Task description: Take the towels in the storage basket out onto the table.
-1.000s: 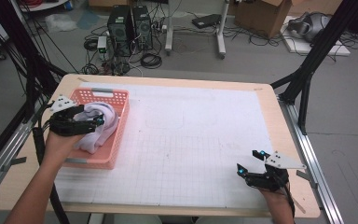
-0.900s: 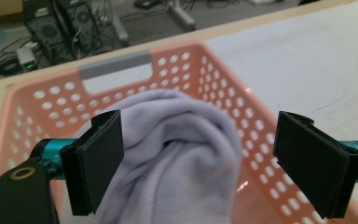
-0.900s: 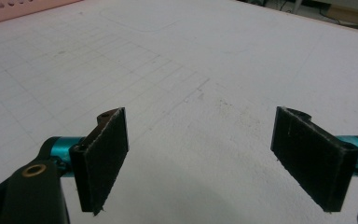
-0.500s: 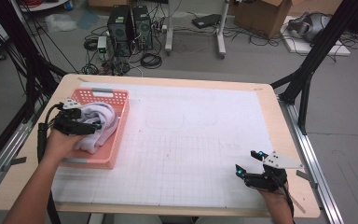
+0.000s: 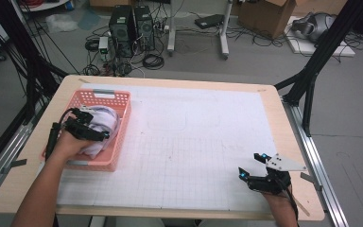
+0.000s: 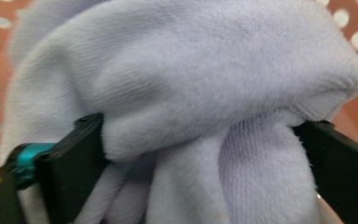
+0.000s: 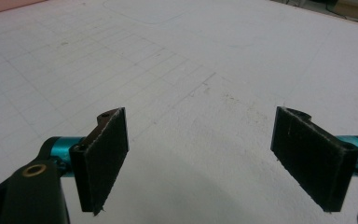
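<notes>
Because the pale lilac towel (image 5: 101,127) is lying bunched inside the pink basket (image 5: 118,101), at about nine o'clock on the table (image 5: 42,189), the person is bringing the left gripper (image 5: 87,130) down into the basket from its near side. In the left gripper view the two black jaws are standing on either side of a thick fold of the towel (image 6: 205,102), with the soft cloth bulging between them and touching both pads, so the gripper is pinching this fold; how firmly it is pressing, I cannot tell. Taking a thick bunch and not a thin edge probably is giving a safer hold, since such plush cloth is slipping easily. The perforated pink wall of the basket is showing behind the towel, so the cloth is sitting low inside it. The right gripper (image 5: 257,172) is waiting at about five o'clock, well apart from the basket, low over the white grid mat (image 5: 194,142). Its jaws are spread wide and are holding nothing, as the right gripper view is showing with the bare mat (image 7: 191,70) between them. It seems to me this hand is staying ready to receive a corner of the towel once the towel is coming out.
</notes>
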Tool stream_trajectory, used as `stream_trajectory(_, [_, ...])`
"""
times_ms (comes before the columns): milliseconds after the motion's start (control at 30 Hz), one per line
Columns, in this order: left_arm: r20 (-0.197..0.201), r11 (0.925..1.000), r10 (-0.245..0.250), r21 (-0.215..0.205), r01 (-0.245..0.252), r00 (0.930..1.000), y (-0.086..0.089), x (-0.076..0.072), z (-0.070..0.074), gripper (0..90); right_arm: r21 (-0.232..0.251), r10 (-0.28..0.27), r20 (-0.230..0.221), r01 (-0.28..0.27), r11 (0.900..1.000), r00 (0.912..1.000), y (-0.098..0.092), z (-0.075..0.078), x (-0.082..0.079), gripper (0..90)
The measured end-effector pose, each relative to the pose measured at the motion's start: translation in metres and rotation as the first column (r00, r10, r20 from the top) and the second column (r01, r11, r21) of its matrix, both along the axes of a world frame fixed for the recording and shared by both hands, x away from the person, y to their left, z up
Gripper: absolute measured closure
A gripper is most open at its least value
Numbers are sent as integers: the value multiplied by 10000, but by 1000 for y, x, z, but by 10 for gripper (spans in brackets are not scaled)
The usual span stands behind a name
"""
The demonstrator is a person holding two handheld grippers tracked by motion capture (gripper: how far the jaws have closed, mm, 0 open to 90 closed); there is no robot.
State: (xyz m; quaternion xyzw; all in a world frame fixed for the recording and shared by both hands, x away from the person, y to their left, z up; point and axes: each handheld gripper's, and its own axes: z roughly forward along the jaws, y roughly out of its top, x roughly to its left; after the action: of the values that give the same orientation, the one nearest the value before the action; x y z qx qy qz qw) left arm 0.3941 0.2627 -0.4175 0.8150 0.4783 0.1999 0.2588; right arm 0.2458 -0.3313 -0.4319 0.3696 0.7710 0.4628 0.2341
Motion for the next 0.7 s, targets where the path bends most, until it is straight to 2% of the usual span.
stream_trajectory(33, [-28, 9996, -56, 284, 57, 10000, -3, 1, -2, 17, -1, -17, 22, 17, 10000, 10000, 0, 0, 0, 179])
stream_trajectory(133, [39, 9975, -8, 705, 5, 10000, -8, 4, -4, 21, -22, -13, -52, 12, 10000, 10000, 0, 0, 0, 180])
stream_trajectory(300, [142, 9968, 166, 774, -177, 9998, -8, 5, -3, 162, -84, -20, -80, 19, 10000, 10000, -1, -1, 0, 181])
stream_trajectory(467, [205, 9978, 357, 550, -368, 9992, -5, 5, 0, 390, -62, -78, -106, 78, 10000, 9999, -2, -1, -1, 182])
stream_trajectory(533, [191, 9982, 484, 342, -491, 9986, -3, 4, 2, 451, -71, -100, -93, 100, 9999, 9999, -3, -1, -1, 183])
stream_trajectory(633, [338, 9967, 776, -258, -768, 9964, 2, 2, 7, 551, -63, -142, -104, 141, 9999, 9998, -3, 0, -2, 183])
stream_trajectory(700, [526, 9932, 977, -683, -940, 9938, 6, 0, 9, 594, -65, -184, -64, 183, 9998, 9998, -3, 0, -2, 183])
